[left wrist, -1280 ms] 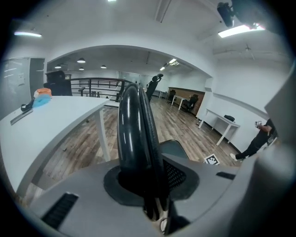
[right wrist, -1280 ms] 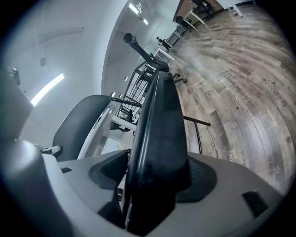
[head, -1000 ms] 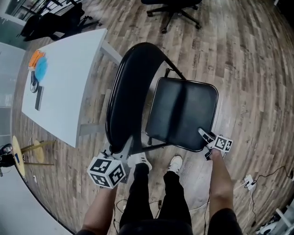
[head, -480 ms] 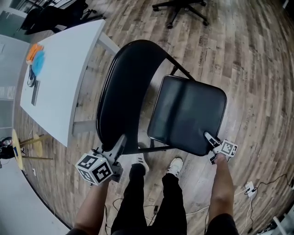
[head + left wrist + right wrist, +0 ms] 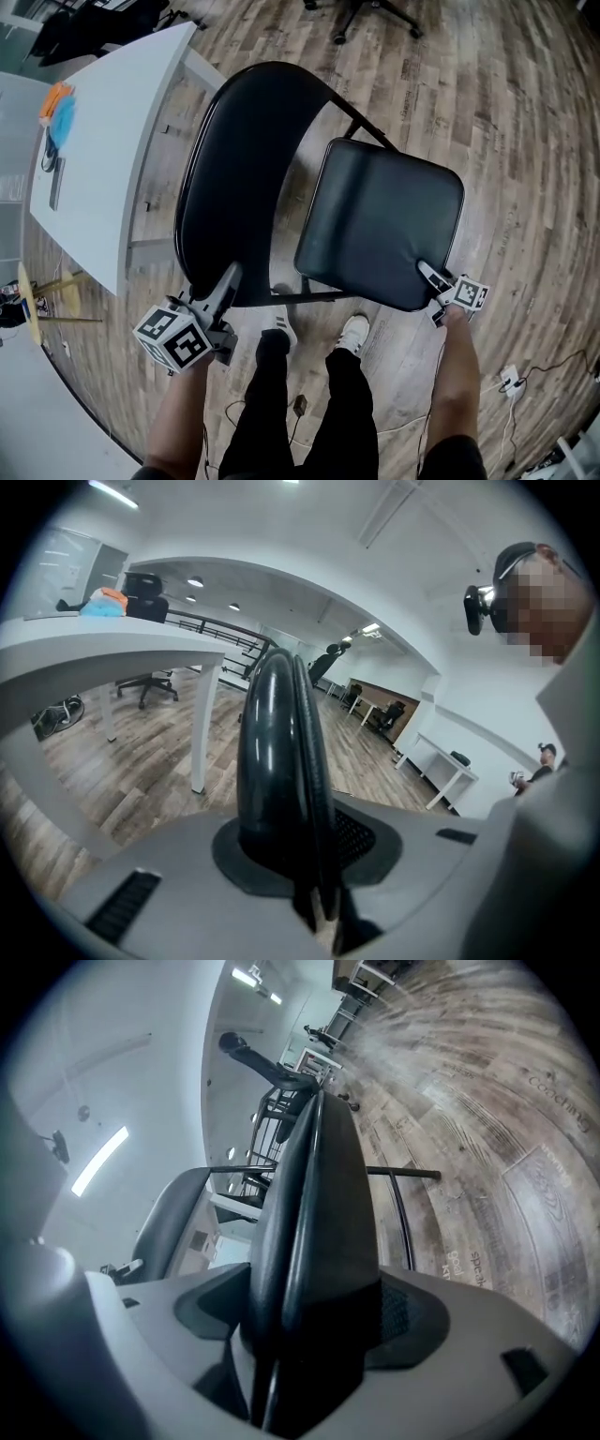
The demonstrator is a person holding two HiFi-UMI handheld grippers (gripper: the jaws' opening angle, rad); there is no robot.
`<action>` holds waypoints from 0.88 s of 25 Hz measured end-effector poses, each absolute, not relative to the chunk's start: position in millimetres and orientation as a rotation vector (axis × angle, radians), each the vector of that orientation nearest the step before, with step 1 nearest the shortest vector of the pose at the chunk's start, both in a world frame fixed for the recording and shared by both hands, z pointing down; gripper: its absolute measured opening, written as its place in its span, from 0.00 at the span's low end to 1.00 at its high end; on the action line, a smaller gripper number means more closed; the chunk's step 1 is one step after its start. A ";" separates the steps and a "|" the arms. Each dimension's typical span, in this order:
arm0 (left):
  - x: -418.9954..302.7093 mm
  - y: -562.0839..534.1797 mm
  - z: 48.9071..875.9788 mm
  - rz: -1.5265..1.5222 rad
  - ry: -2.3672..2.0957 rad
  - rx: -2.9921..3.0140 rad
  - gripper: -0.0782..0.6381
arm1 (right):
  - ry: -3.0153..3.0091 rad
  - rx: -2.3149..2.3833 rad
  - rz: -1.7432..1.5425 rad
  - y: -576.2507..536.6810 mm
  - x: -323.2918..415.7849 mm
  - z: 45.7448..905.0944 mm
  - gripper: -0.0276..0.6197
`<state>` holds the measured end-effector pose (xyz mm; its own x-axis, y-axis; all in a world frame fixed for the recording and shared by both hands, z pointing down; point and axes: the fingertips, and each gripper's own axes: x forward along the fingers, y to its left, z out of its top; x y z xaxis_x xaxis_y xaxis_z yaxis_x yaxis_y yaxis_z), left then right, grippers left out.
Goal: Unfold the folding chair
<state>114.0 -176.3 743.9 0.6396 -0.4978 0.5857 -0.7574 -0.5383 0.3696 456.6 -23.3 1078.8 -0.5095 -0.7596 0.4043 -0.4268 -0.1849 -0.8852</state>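
I see the backrest left of the seat, both on the floor before my feet. The table stands left of the backrest. An office chair stands behind the seat.

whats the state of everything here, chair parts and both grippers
seat: swung out from the backrest, facing up
backrest: leaning, held at its top edge
left gripper: shut on backrest
right gripper: jaws have just been opening wider, seat corner between them, touching both pads
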 end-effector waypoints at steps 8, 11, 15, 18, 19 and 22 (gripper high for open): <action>94.7 -163.0 737.2 0.540 -1.003 2.206 0.39 | 1.644 -1.834 -1.674 24.3 489.7 1050.9 0.59; 68.2 -162.8 713.4 0.528 -1.101 2.197 0.39 | 1.610 -2.004 -1.546 50.7 489.0 998.9 0.59; 35.0 -139.3 683.8 0.541 -1.162 2.205 0.39 | 1.831 -1.925 -1.384 64.6 421.7 887.8 0.59; 23.0 -112.8 655.5 0.503 -1.121 2.209 0.39 | 1.962 -1.847 -1.256 57.9 355.3 783.2 0.59; 21.5 -104.6 644.1 0.485 -1.101 2.214 0.39 | 2.001 -1.843 -1.199 53.3 334.8 749.2 0.59; 25.4 -83.1 604.2 0.415 -1.022 2.242 0.37 | 2.108 -1.850 -1.031 37.6 281.9 654.5 0.58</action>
